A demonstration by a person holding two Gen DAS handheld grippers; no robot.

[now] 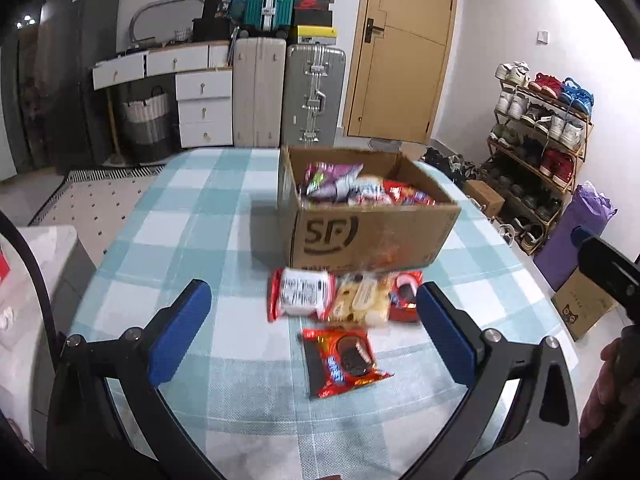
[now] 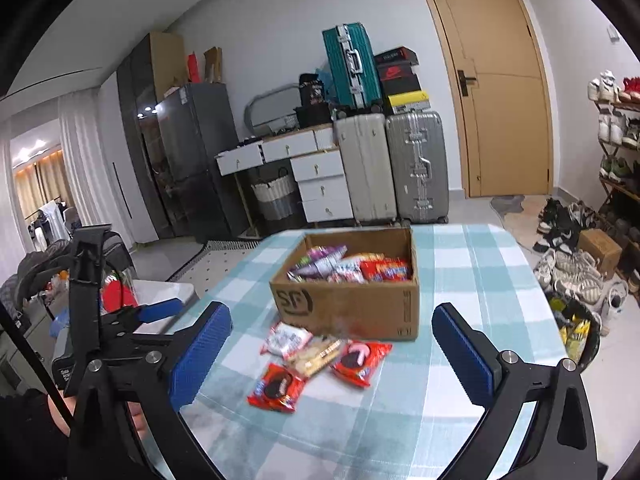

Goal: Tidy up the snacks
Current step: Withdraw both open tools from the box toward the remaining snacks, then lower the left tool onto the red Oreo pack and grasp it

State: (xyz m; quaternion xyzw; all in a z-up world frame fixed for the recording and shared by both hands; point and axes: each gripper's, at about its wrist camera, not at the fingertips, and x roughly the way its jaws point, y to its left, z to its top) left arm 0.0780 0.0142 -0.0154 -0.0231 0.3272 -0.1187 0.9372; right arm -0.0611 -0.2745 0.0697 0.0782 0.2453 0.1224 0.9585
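Observation:
An open cardboard box [image 1: 372, 232] marked SF stands on the checked table, holding several snack packets [image 1: 352, 188]. In front of it lie a red-and-white packet [image 1: 300, 294], a yellow clear-wrapped cake packet [image 1: 362, 300], a red cookie packet [image 1: 406, 296] and, nearest, another red cookie packet [image 1: 344, 360]. My left gripper [image 1: 314, 334] is open and empty above the nearest packet. My right gripper [image 2: 332, 354] is open and empty, above the loose packets [image 2: 316, 356] in front of the box [image 2: 352, 304]. The left gripper also shows in the right wrist view [image 2: 160, 310].
The table [image 1: 192, 240] has a blue-and-white checked cloth. A low grey-white unit [image 1: 36, 280] stands at its left. Suitcases [image 1: 280, 96], drawers and a door are behind. A shoe rack [image 1: 536, 140], a purple bag and boxes stand on the right.

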